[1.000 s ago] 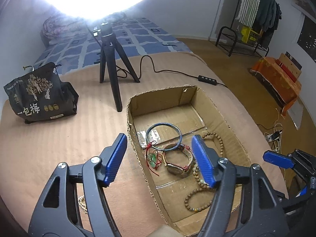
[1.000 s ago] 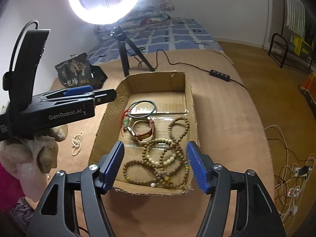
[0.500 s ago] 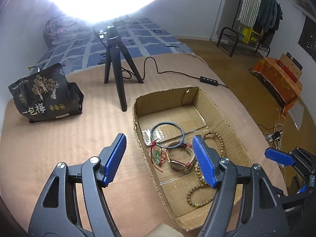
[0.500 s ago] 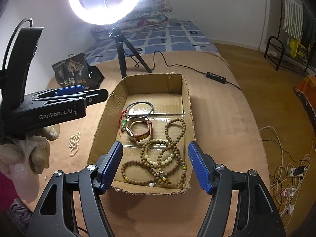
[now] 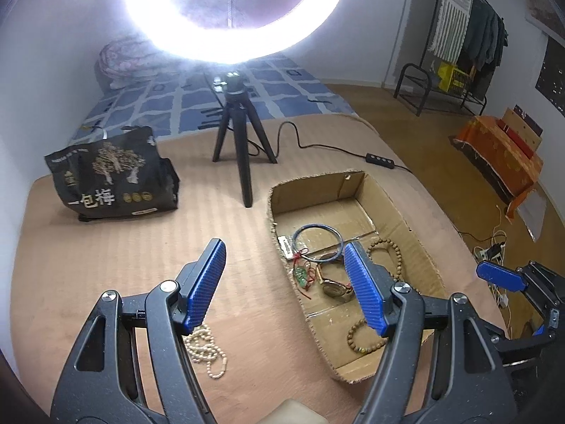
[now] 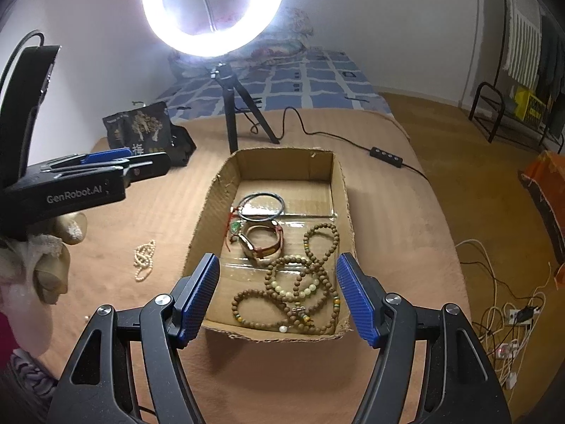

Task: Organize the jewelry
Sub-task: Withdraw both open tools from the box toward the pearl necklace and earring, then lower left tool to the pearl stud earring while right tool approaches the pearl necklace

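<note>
An open cardboard box (image 6: 339, 176) lies on the tan mat and holds a blue bangle (image 6: 261, 195), a watch (image 6: 249, 245), a green pendant on red cord (image 6: 235, 227) and several wooden bead strands (image 6: 310, 282). A pearl strand (image 6: 144, 258) lies on the mat left of the box. My right gripper (image 6: 277, 258) hovers open over the box's near end with nothing between its fingers. My left gripper (image 5: 282, 243) is open and empty above the mat and the box's left wall (image 5: 282, 247). The pearl strand (image 5: 208, 349) lies just under its left finger.
A ring light on a black tripod (image 5: 243, 162) stands behind the box, its cable and inline switch (image 5: 381, 160) trailing right. A black snack bag (image 5: 109, 176) sits at the back left. Loose wires (image 6: 508, 314) lie on the floor to the right.
My left gripper has drawn back and up, so the box sits further right and the pearl strand now shows fully. The right gripper has risen slightly. Both jaws stay open.
</note>
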Demonstrator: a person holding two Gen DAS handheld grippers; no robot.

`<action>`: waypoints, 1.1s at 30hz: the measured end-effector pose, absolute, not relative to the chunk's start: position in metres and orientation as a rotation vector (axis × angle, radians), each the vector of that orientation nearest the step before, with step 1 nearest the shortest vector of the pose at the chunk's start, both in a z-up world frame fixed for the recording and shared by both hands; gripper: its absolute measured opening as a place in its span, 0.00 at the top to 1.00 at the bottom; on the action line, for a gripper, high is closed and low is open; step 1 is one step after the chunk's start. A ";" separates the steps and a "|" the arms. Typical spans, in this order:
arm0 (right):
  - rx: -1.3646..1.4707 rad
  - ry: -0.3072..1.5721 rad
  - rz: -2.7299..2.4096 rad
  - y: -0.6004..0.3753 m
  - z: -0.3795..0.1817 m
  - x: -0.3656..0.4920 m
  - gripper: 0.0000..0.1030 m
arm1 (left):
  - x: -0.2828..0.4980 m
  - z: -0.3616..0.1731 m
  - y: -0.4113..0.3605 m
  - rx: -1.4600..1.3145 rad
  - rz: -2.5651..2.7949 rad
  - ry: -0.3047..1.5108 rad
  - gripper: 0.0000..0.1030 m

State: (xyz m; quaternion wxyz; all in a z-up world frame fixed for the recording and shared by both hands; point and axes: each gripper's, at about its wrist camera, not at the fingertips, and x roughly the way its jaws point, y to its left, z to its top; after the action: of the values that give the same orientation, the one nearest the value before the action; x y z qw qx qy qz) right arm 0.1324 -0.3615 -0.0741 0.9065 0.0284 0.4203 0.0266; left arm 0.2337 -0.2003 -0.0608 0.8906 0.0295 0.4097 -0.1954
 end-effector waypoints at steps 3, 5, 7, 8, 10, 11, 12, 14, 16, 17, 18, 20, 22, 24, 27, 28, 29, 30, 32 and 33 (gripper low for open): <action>0.034 0.861 0.054 -0.351 -0.070 0.130 0.33 | 0.229 -0.054 -0.187 0.047 -0.400 0.837 0.30; 0.021 0.855 0.059 -0.345 -0.068 0.128 0.32 | 0.224 -0.049 -0.175 0.053 -0.391 0.826 0.30; 0.004 0.846 0.070 -0.336 -0.066 0.127 0.31 | 0.220 -0.046 -0.164 0.062 -0.383 0.819 0.30; -0.007 0.839 0.074 -0.331 -0.064 0.126 0.30 | 0.219 -0.045 -0.158 0.062 -0.379 0.817 0.30; -0.027 0.825 0.082 -0.323 -0.063 0.125 0.27 | 0.214 -0.042 -0.140 0.054 -0.365 0.812 0.30; -0.038 0.818 0.087 -0.318 -0.062 0.124 0.26 | 0.212 -0.042 -0.133 0.051 -0.359 0.811 0.30; -0.053 0.808 0.093 -0.312 -0.061 0.124 0.26 | 0.210 -0.041 -0.122 0.047 -0.348 0.808 0.30; -0.066 0.791 0.108 -0.304 -0.059 0.123 0.25 | 0.207 -0.041 -0.106 0.049 -0.335 0.803 0.31; -0.076 0.773 0.132 -0.293 -0.058 0.123 0.25 | 0.203 -0.043 -0.086 0.052 -0.310 0.801 0.31; -0.078 0.766 0.146 -0.288 -0.058 0.123 0.25 | 0.201 -0.044 -0.078 0.050 -0.301 0.803 0.31; -0.079 0.761 0.158 -0.284 -0.058 0.124 0.23 | 0.199 -0.046 -0.068 0.044 -0.290 0.808 0.31; -0.082 0.761 0.193 -0.273 -0.059 0.126 0.22 | 0.195 -0.053 -0.047 0.025 -0.269 0.827 0.31; -0.087 0.774 0.220 -0.263 -0.061 0.129 0.22 | 0.190 -0.060 -0.032 0.008 -0.258 0.845 0.31; -0.097 0.795 0.246 -0.252 -0.066 0.134 0.22 | 0.183 -0.068 -0.017 -0.005 -0.247 0.872 0.31; -0.103 0.830 0.268 -0.239 -0.074 0.141 0.22 | 0.170 -0.081 0.000 -0.011 -0.241 0.909 0.31; -0.098 0.845 0.273 -0.236 -0.077 0.143 0.22 | 0.167 -0.083 0.002 -0.005 -0.243 0.916 0.31; -0.086 0.865 0.281 -0.233 -0.080 0.146 0.22 | 0.162 -0.086 0.004 0.007 -0.247 0.923 0.31; -0.076 0.877 0.289 -0.231 -0.083 0.147 0.22 | 0.157 -0.089 0.005 0.024 -0.253 0.928 0.31; -0.060 0.907 0.313 -0.224 -0.090 0.151 0.22 | 0.145 -0.092 0.005 0.065 -0.259 0.929 0.31; -0.058 0.914 0.321 -0.220 -0.093 0.151 0.22 | 0.140 -0.094 0.006 0.072 -0.261 0.928 0.31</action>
State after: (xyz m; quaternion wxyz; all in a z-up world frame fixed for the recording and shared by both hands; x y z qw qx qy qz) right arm 0.1513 -0.2202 -0.0929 0.8846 -0.0278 0.4391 0.1544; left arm 0.1402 0.0058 -0.0936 0.8853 0.0346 0.4463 -0.1255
